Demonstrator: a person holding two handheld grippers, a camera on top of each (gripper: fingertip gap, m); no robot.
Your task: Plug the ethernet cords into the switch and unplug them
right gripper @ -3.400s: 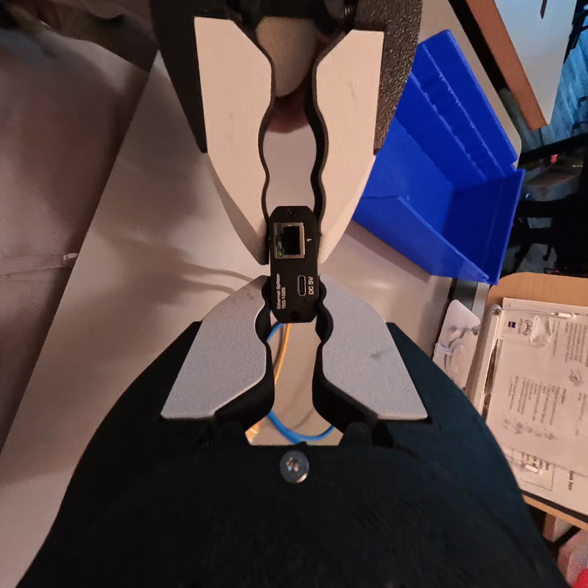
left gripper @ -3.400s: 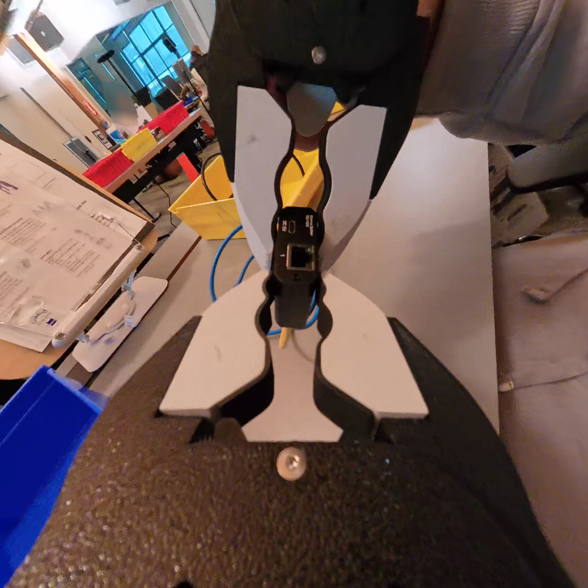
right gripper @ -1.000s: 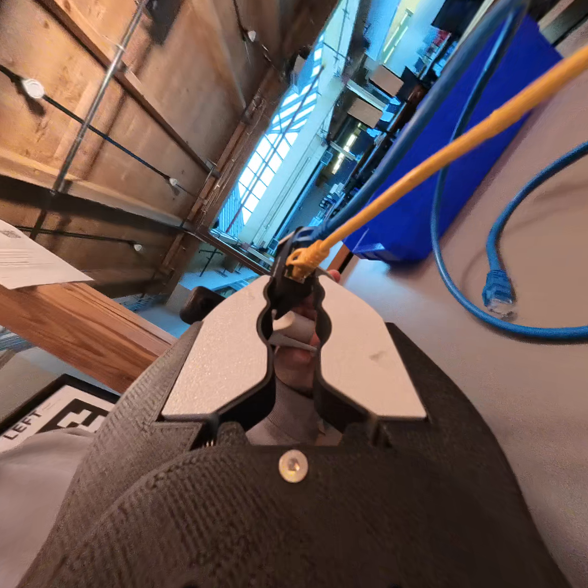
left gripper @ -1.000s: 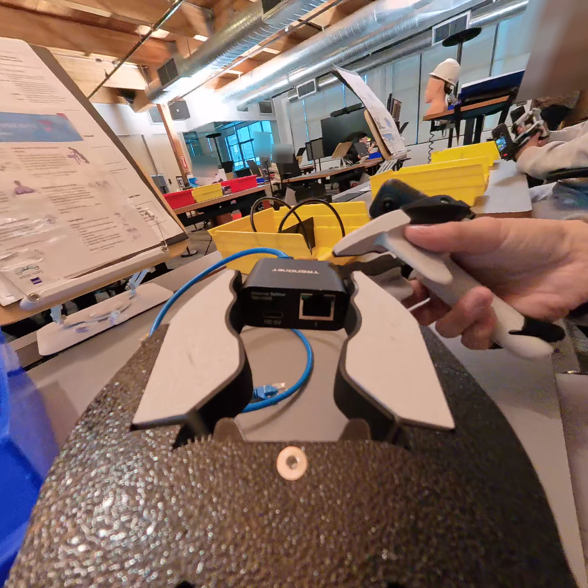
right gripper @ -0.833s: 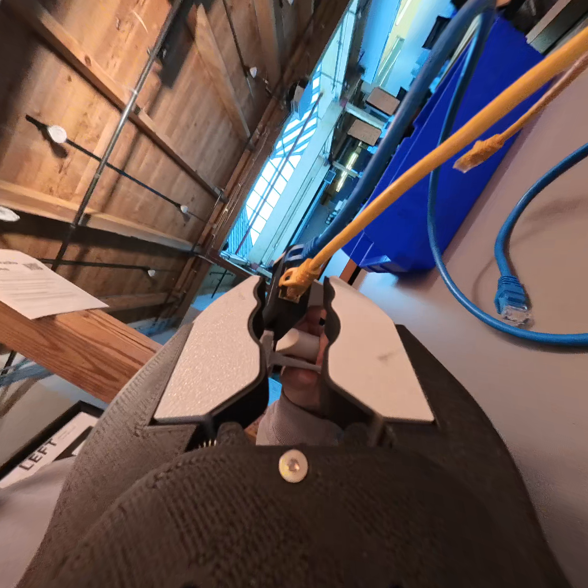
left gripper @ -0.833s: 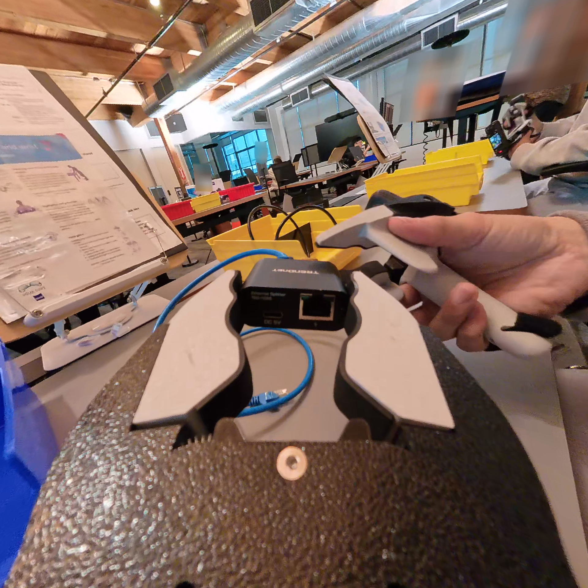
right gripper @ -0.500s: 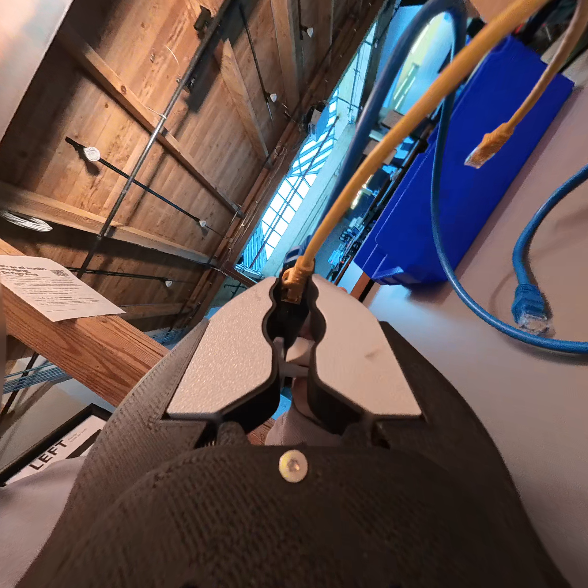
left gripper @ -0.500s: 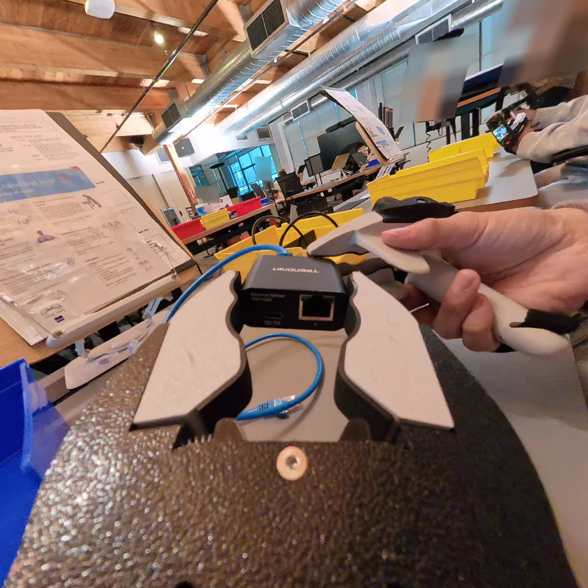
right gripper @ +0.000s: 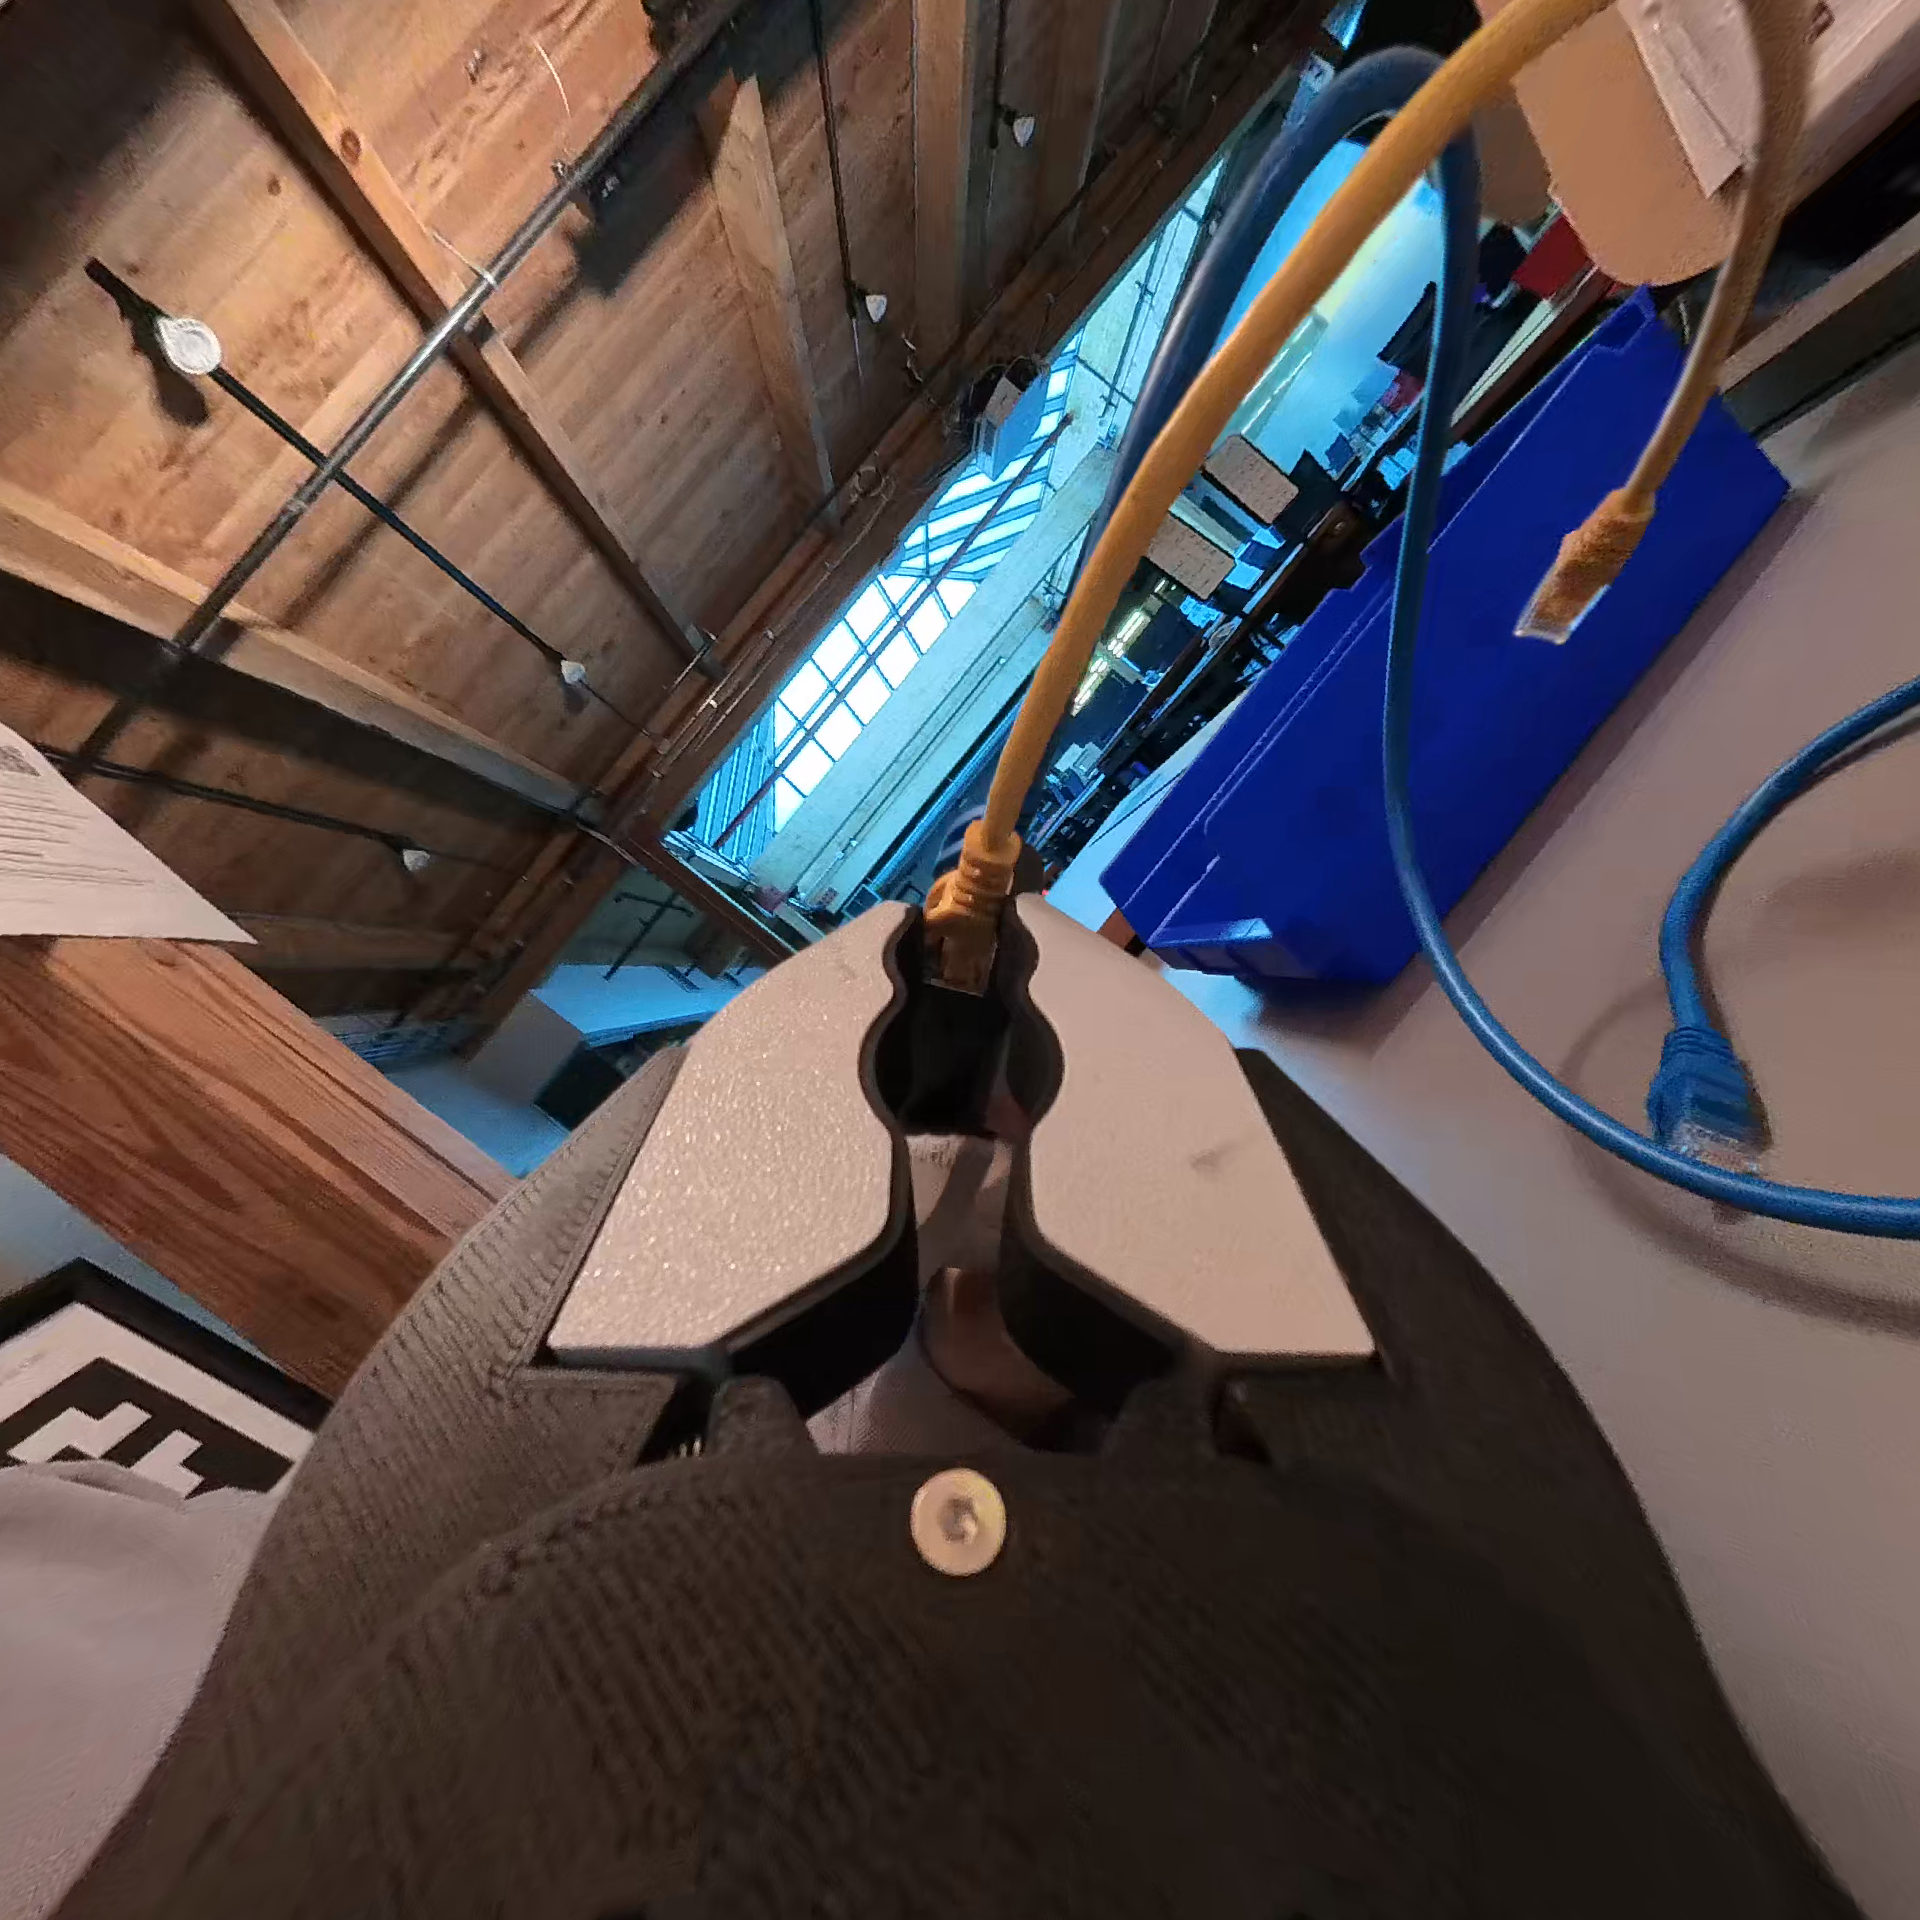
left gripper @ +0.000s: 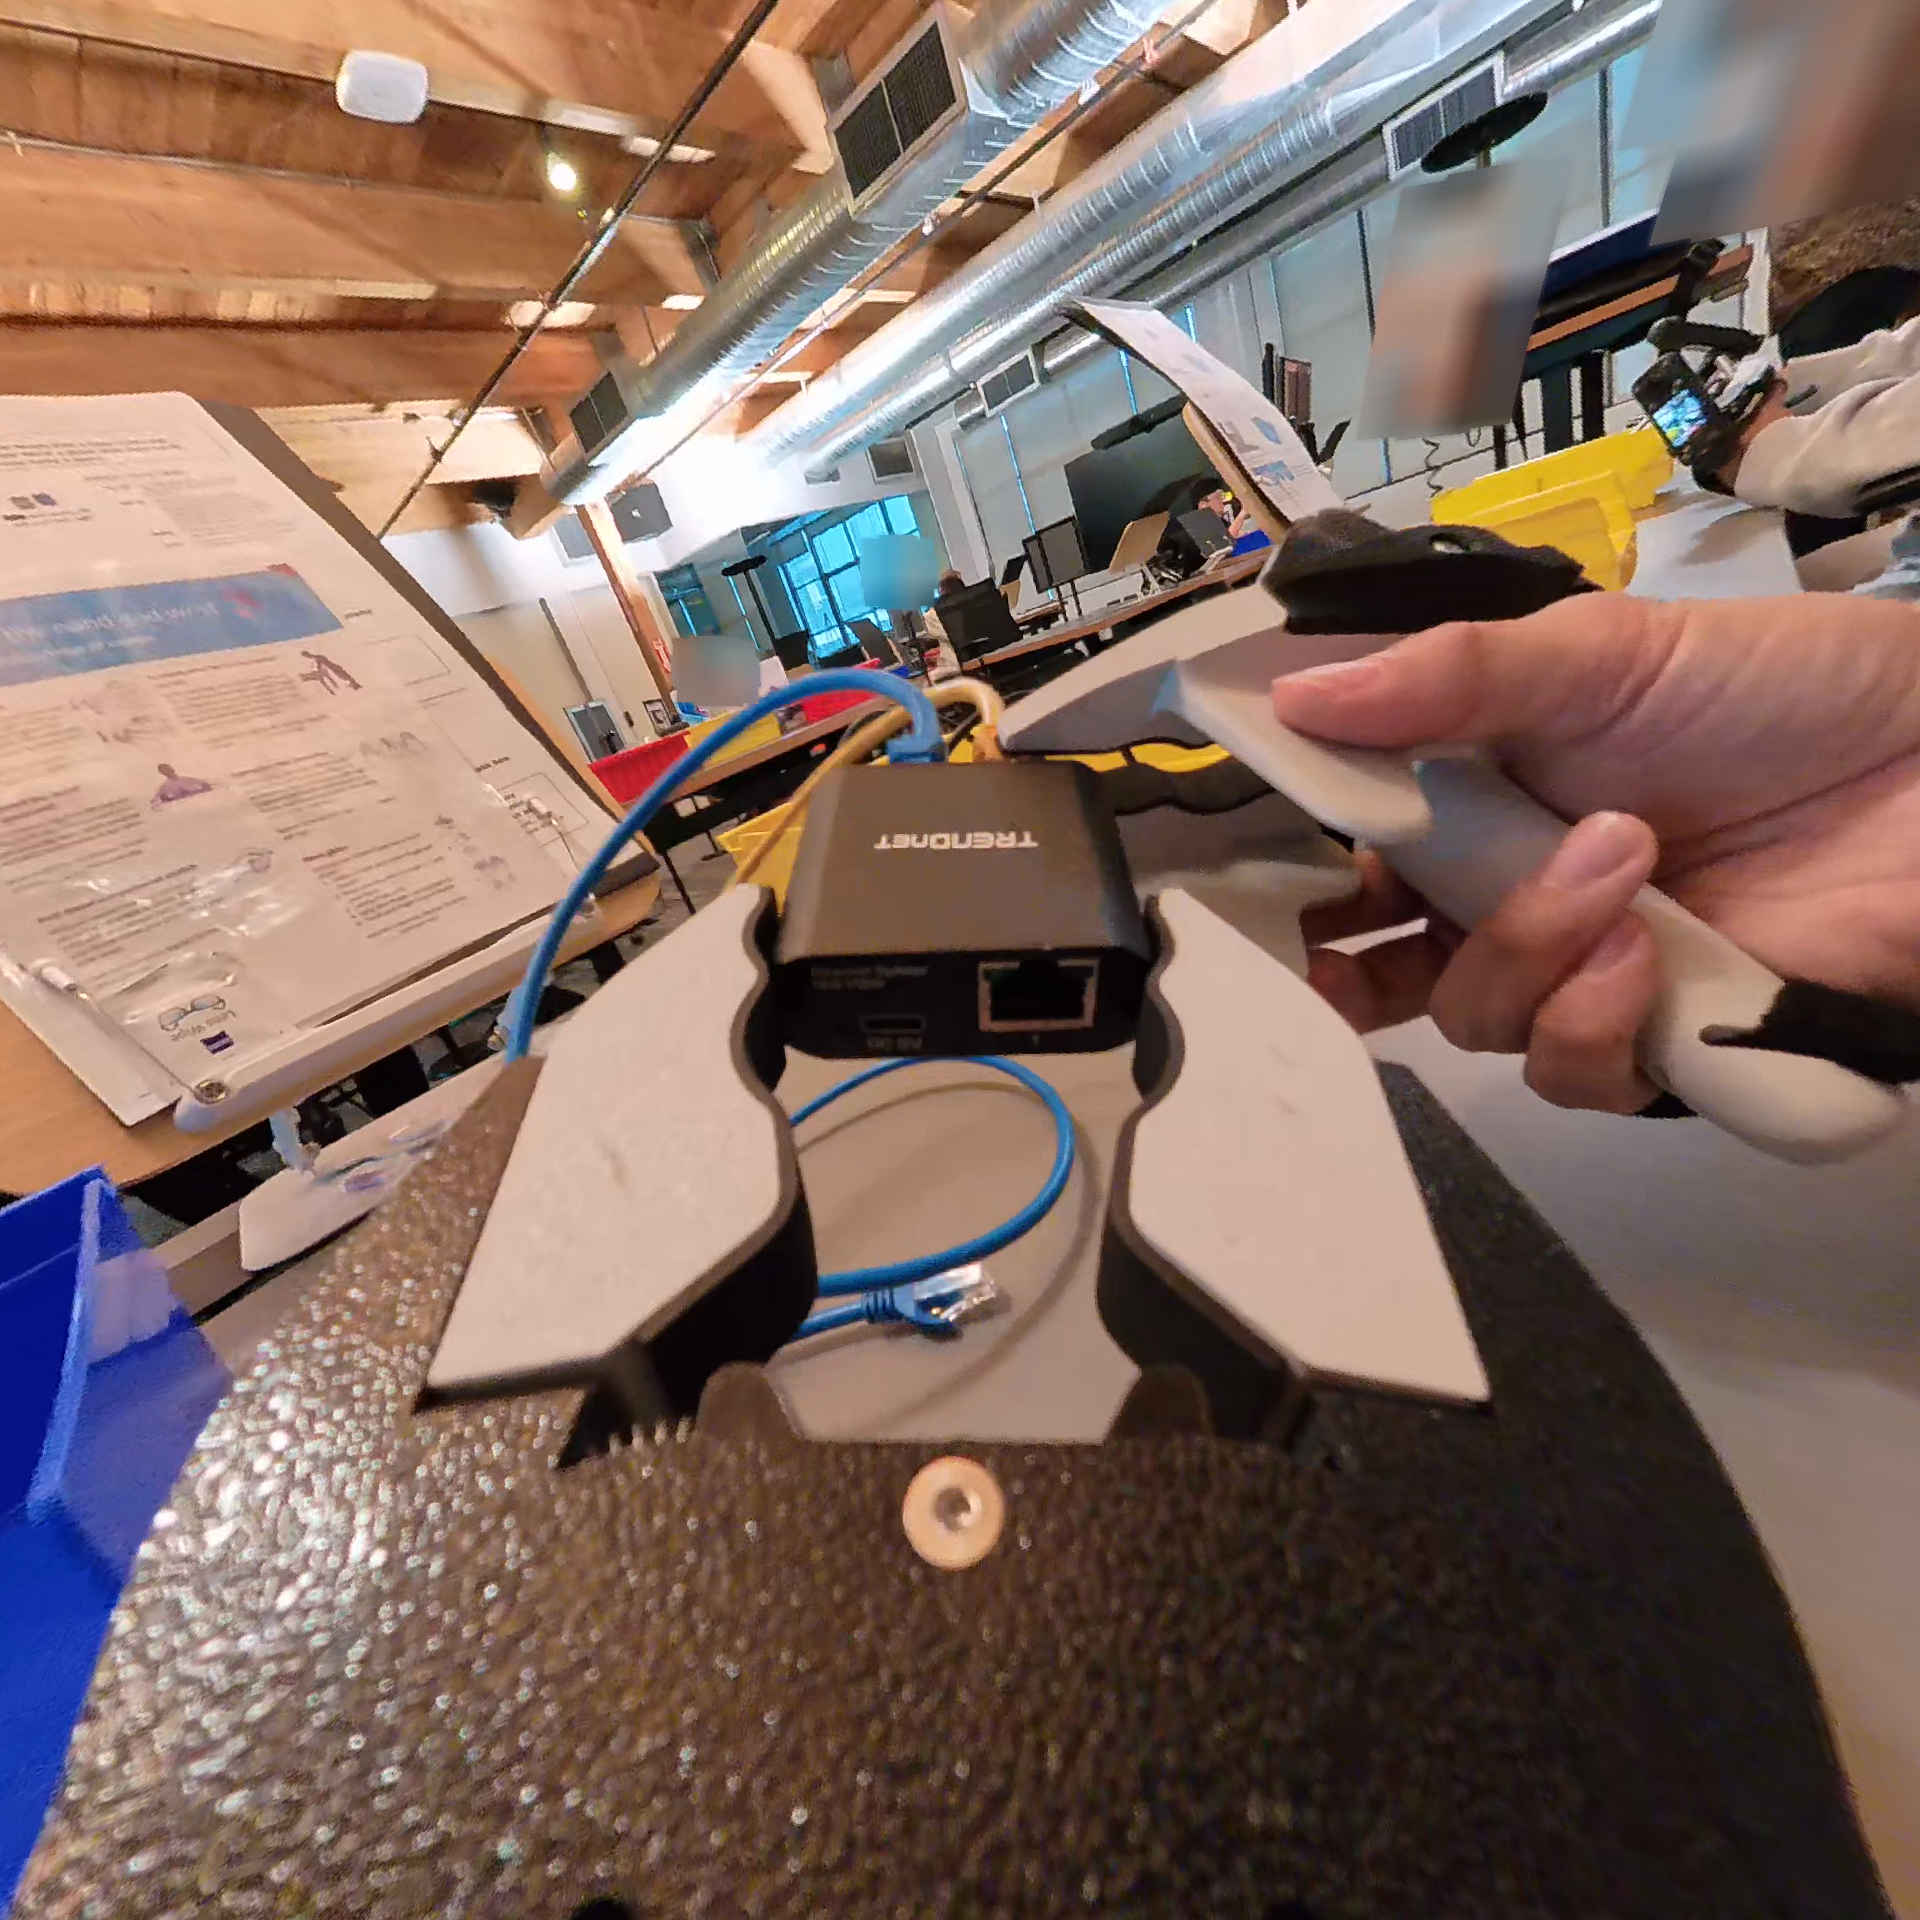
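My left gripper (left gripper: 961,935) is shut on the black switch (left gripper: 956,862), one finger on each side, with its front port facing the camera. A blue cord (left gripper: 582,914) is plugged into the switch's back, and its loose plug (left gripper: 914,1304) lies on the table below. My right gripper (right gripper: 966,935) is shut on the yellow cord's plug (right gripper: 971,909), which sits in the switch's back. The yellow cord (right gripper: 1143,499) arcs up, and its free plug (right gripper: 1569,582) hangs in the air. In the left wrist view a hand (left gripper: 1662,790) holds the right gripper at the switch's back right.
A blue bin (right gripper: 1455,675) stands on the grey table (left gripper: 1662,1299) and also shows in the left wrist view (left gripper: 62,1403). A tilted document board (left gripper: 239,727) on a white stand is at the left. Yellow bins (left gripper: 1548,509) sit on tables farther back. Both grippers' tips are close together, under 4 cm apart.
The right gripper opened slightly, then closed its tips on the yellow plug at the switch. The left gripper tilted the switch so its top face shows. The yellow cord's free end has swung up.
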